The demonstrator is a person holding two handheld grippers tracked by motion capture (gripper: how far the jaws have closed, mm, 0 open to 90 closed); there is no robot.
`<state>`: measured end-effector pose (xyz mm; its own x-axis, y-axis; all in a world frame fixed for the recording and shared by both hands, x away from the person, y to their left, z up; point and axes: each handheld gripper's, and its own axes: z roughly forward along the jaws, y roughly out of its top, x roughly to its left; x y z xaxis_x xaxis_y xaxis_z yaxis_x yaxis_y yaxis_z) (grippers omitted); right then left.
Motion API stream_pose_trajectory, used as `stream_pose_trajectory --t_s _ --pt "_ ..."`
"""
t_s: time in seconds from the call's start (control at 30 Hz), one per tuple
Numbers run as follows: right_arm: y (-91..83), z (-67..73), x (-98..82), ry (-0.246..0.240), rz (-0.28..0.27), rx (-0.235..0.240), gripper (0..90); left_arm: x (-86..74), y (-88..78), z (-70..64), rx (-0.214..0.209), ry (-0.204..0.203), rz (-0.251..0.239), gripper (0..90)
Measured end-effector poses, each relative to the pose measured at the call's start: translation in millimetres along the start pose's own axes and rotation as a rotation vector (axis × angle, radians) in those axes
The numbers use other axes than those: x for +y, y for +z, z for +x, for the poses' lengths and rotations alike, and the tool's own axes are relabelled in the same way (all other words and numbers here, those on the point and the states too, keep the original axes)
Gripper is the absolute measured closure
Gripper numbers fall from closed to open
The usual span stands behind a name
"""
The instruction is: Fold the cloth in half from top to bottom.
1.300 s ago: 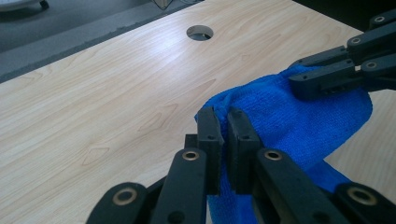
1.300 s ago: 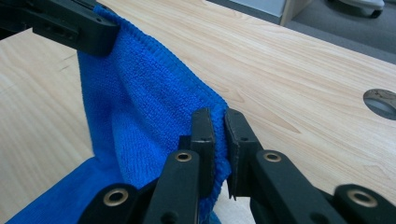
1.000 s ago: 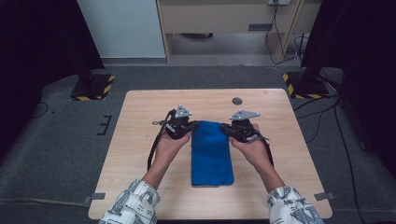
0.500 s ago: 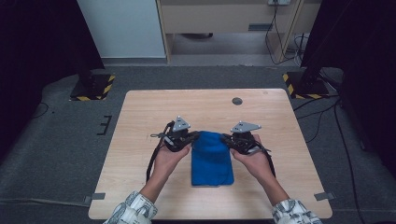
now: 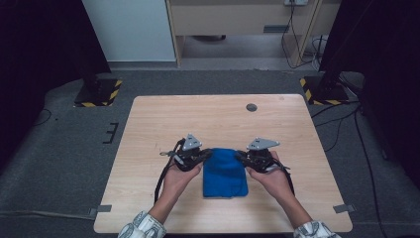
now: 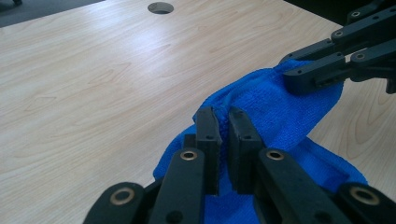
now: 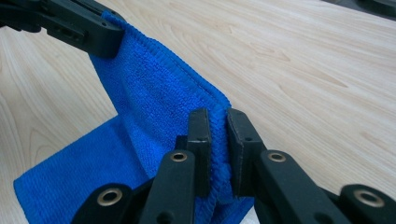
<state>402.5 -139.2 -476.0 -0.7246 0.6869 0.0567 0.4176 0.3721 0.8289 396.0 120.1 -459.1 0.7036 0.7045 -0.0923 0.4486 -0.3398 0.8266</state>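
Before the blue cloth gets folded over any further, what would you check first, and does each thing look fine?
1. Left gripper shut on the blue cloth: ok.
2. Right gripper shut on the cloth's edge: ok.
3. Far edge lifted off the table, stretched between both grippers: ok.
4. Near part of the cloth lying flat: ok.
5. Corners lined up evenly: cannot tell.

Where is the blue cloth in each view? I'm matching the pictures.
High view: blue cloth at table centre, between both hands.
Left gripper view: cloth at centre and right, pinched in the jaws.
Right gripper view: cloth at left and centre, pinched.
Shared landmark: the wooden table.
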Motion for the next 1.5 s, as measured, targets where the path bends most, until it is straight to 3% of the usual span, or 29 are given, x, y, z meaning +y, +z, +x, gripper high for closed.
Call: stream_pose_trajectory --t_s 0.37,1.0,1.1,1.27,1.4,1.5 --pt "-1.9 6.5 -8.2 0.003 0.002 0.021 81.2 -15.2 -2.0 -3.5 -0.002 0.002 0.013 82.6" --pt "-3.1 12.4 -13.9 0.003 0.013 0.034 83.0 -25.2 1.2 -5.0 0.004 -0.012 0.034 75.9" --pt "-3.1 12.7 -15.2 0.004 0.013 0.035 83.1 -26.9 1.1 -6.3 0.015 -0.013 0.036 68.5" --pt "-1.5 13.4 -18.3 0.007 0.018 0.044 83.1 -26.0 -0.6 -8.2 0.020 -0.026 0.008 41.1" --pt "-1.3 15.5 -20.4 0.004 0.020 0.050 83.1 -21.8 -6.1 -5.7 0.015 -0.048 -0.049 32.1" --pt "-2.1 16.6 -21.6 -0.001 0.018 0.058 82.9 -20.1 -9.9 0.1 0.033 -0.070 -0.077 28.0"
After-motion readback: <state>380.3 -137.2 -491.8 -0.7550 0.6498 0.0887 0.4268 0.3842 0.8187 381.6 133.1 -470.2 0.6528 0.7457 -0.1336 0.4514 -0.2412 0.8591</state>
